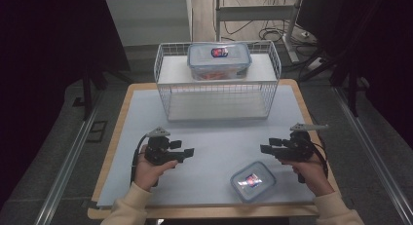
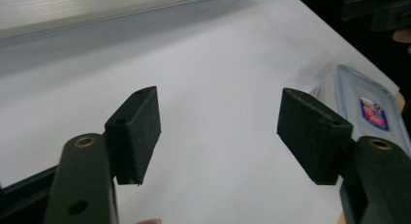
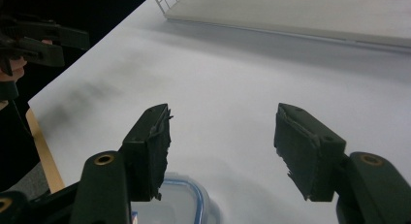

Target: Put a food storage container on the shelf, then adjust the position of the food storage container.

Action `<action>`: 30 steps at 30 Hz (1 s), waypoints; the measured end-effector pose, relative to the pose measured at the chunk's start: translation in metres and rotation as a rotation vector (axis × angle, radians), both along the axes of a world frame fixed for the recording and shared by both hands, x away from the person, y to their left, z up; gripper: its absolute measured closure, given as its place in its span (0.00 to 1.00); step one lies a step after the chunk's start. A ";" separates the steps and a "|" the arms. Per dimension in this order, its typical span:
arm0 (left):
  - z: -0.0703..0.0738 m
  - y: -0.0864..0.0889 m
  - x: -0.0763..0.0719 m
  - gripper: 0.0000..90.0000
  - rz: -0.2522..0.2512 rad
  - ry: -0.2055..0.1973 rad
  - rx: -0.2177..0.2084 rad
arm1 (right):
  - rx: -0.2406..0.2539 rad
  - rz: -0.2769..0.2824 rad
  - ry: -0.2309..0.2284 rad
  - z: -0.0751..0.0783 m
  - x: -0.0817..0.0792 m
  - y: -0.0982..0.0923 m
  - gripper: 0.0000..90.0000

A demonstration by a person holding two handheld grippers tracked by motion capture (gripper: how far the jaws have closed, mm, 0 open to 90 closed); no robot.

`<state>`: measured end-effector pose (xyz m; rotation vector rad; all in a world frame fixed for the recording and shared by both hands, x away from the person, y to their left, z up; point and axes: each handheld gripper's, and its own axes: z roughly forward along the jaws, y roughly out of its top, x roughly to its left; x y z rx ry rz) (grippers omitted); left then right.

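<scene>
A small clear container with a blue-rimmed lid [image 1: 253, 180] lies on the pale mat near the table's front edge. In the left gripper view that small container [image 2: 371, 107] sits at the right; in the right gripper view its blue rim [image 3: 194, 200] peeks up between the jaws from below. A larger lidded container [image 1: 219, 61] rests on top of the white wire rack [image 1: 216, 91] at the back. My left gripper [image 1: 185, 151] is open at the left, pointing right. My right gripper [image 1: 266, 148] is open above and right of the small container. Nothing is between either pair of jaws.
The pale mat [image 1: 209, 142] covers a wooden table [image 1: 297, 88]. The rack has a lower shelf [image 1: 216, 105] with open space under its top. Dark floor, metal rails and cables surround the table.
</scene>
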<state>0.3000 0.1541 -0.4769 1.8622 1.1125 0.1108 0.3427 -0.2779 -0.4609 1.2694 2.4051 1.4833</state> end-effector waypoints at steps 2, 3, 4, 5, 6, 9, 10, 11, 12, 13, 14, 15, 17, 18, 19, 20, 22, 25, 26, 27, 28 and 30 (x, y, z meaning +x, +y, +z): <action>-0.003 0.000 -0.003 0.31 0.004 0.006 0.009 | 0.002 -0.007 0.004 -0.002 -0.004 -0.004 0.41; -0.004 0.001 -0.003 0.31 0.007 0.007 0.015 | 0.002 -0.007 0.004 -0.002 -0.004 -0.004 0.41; -0.005 0.001 -0.005 0.31 0.015 0.007 0.020 | 0.004 -0.010 0.002 -0.002 -0.004 -0.005 0.41; -0.005 0.002 -0.005 0.31 0.015 0.002 0.025 | 0.008 -0.015 0.001 -0.001 -0.006 -0.007 0.41; -0.005 0.003 -0.007 0.30 0.018 0.000 0.026 | 0.012 -0.019 0.001 -0.002 -0.006 -0.008 0.41; -0.005 0.005 -0.008 0.30 0.020 -0.006 0.031 | 0.009 -0.026 -0.001 -0.002 -0.008 -0.010 0.41; -0.005 0.006 -0.008 0.30 0.024 -0.007 0.027 | 0.009 -0.027 0.000 -0.002 -0.008 -0.011 0.41; -0.005 0.007 -0.008 0.30 0.027 -0.007 0.025 | 0.010 -0.028 -0.001 -0.003 -0.008 -0.010 0.41; -0.004 0.008 -0.008 0.30 0.028 -0.007 0.022 | 0.010 -0.028 0.000 -0.003 -0.008 -0.010 0.41; -0.003 0.009 -0.008 0.30 0.029 -0.010 0.023 | 0.010 -0.025 -0.002 -0.003 -0.008 -0.010 0.41; -0.003 0.010 -0.008 0.30 0.031 -0.010 0.022 | 0.010 -0.020 -0.008 -0.003 -0.008 -0.009 0.41; -0.003 0.010 -0.009 0.30 0.032 -0.010 0.022 | 0.012 -0.015 -0.011 -0.003 -0.008 -0.009 0.41; -0.003 0.010 -0.009 0.29 0.041 -0.007 0.025 | 0.016 -0.015 -0.012 -0.002 -0.009 -0.009 0.41; -0.003 0.010 -0.009 0.29 0.041 -0.008 0.028 | 0.015 -0.015 -0.014 -0.001 -0.010 -0.009 0.41; -0.003 0.009 -0.010 0.29 0.040 -0.009 0.030 | 0.012 -0.013 -0.017 0.000 -0.010 -0.009 0.41; -0.003 0.009 -0.010 0.29 0.040 -0.009 0.030 | 0.013 -0.014 -0.020 0.000 -0.011 -0.009 0.41; -0.003 0.008 -0.011 0.28 0.036 -0.012 0.039 | 0.008 -0.014 -0.026 0.001 -0.013 -0.009 0.41; -0.002 0.010 -0.010 0.27 0.036 -0.015 0.031 | 0.005 -0.024 -0.032 0.003 -0.016 -0.011 0.42; -0.001 0.011 -0.010 0.27 0.039 -0.018 0.027 | 0.010 -0.029 -0.037 0.004 -0.017 -0.013 0.42; 0.000 0.012 -0.010 0.27 0.040 -0.019 0.025 | 0.011 -0.035 -0.039 0.004 -0.019 -0.014 0.42; 0.001 0.013 -0.011 0.27 0.042 -0.024 0.027 | 0.008 -0.039 -0.040 0.004 -0.020 -0.015 0.42; 0.002 0.016 -0.012 0.26 0.055 -0.028 0.024 | -0.001 -0.053 -0.041 0.004 -0.025 -0.018 0.43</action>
